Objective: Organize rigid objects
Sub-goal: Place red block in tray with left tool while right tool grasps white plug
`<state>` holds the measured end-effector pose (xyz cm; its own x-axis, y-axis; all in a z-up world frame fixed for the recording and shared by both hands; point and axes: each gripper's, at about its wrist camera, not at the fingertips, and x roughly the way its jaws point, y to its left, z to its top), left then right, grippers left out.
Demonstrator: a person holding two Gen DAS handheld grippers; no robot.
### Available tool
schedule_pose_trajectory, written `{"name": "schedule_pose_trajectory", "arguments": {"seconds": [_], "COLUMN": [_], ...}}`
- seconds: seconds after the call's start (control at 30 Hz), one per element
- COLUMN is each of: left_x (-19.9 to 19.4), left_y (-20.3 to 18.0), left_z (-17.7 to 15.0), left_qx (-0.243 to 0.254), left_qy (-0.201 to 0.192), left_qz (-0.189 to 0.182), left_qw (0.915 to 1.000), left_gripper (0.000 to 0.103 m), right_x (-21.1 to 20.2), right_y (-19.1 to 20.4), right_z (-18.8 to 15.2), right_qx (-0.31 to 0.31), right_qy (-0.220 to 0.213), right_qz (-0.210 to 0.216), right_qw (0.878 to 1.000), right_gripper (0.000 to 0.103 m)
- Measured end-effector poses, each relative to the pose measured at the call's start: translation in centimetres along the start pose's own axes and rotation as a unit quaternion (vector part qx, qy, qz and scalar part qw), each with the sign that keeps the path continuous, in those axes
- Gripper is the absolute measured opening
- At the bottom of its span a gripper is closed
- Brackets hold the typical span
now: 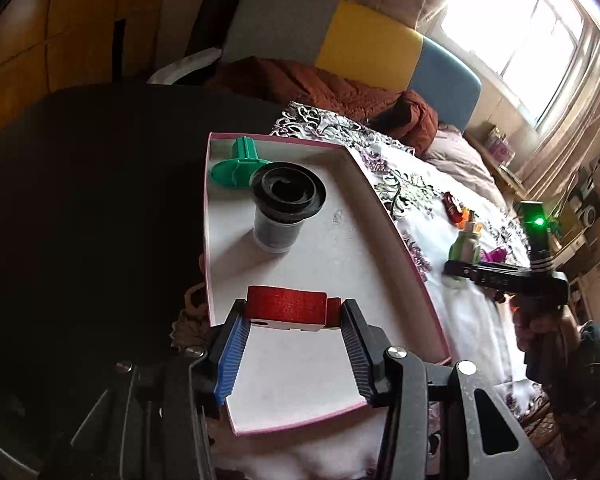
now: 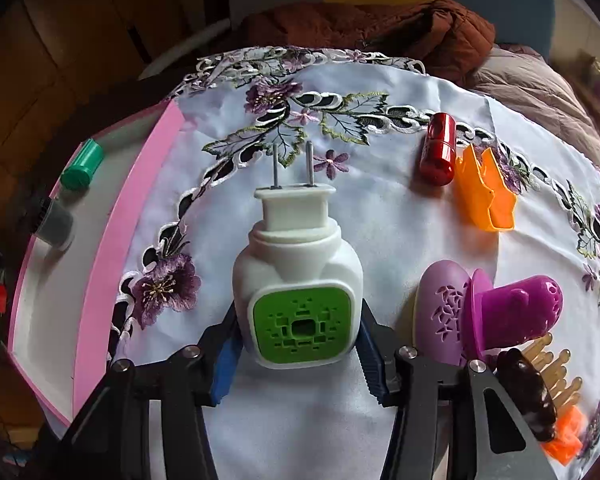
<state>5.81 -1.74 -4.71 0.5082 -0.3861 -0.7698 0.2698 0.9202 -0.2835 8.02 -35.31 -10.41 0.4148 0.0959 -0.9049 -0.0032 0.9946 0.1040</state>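
The embroidered white cloth (image 2: 400, 220) lies under everything, with my pink-rimmed tray (image 1: 384, 216) on its left holding a black-capped jar (image 1: 278, 208) and a green piece (image 1: 236, 160); loose on the cloth lie a purple pair (image 2: 488, 308), an orange clip (image 2: 484, 196), a red capsule (image 2: 438, 150) and a brown brush (image 2: 536, 388). My left tongs (image 1: 294, 312) are clamped on a red block (image 1: 288, 306) above the tray's near end. My right tongs (image 2: 298, 340) sit half apart, pads against the sides of the white-and-green plug-in (image 2: 296, 276), prongs pointing away.
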Motion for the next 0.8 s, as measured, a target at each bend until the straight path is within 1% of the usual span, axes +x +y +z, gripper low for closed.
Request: {"name": "schedule_pose_trajectory", "arguments": {"seconds": [0.13, 0.37, 0.6, 0.8], "left_x": [1.2, 3.5, 5.5, 7.1], "left_y": [-0.3, -0.6, -0.5, -0.1], "left_z": [0.9, 1.9, 3.2, 3.8], "left_qx": [0.01, 0.026, 0.037, 0.037], "left_qy": [0.008, 0.027, 0.032, 0.041], "left_qz": [0.013, 0.035, 0.057, 0.075], "left_qw": [0.9998, 0.9987, 0.9972, 0.9957], "left_gripper": [0.047, 0.047, 0.047, 0.048], "right_x": [-0.2, -0.2, -0.3, -0.3], "right_y": [-0.2, 0.1, 0.7, 0.5], "right_z": [-0.3, 0.1, 0.4, 0.5], "right_qx": [-0.002, -0.006, -0.02, -0.012], "right_qy": [-0.006, -0.008, -0.014, -0.015], "right_qz": [0.005, -0.003, -0.006, 0.002], "right_qw": [1.0, 1.0, 1.0, 1.0], "right_gripper": [0.053, 0.053, 0.053, 0.054]}}
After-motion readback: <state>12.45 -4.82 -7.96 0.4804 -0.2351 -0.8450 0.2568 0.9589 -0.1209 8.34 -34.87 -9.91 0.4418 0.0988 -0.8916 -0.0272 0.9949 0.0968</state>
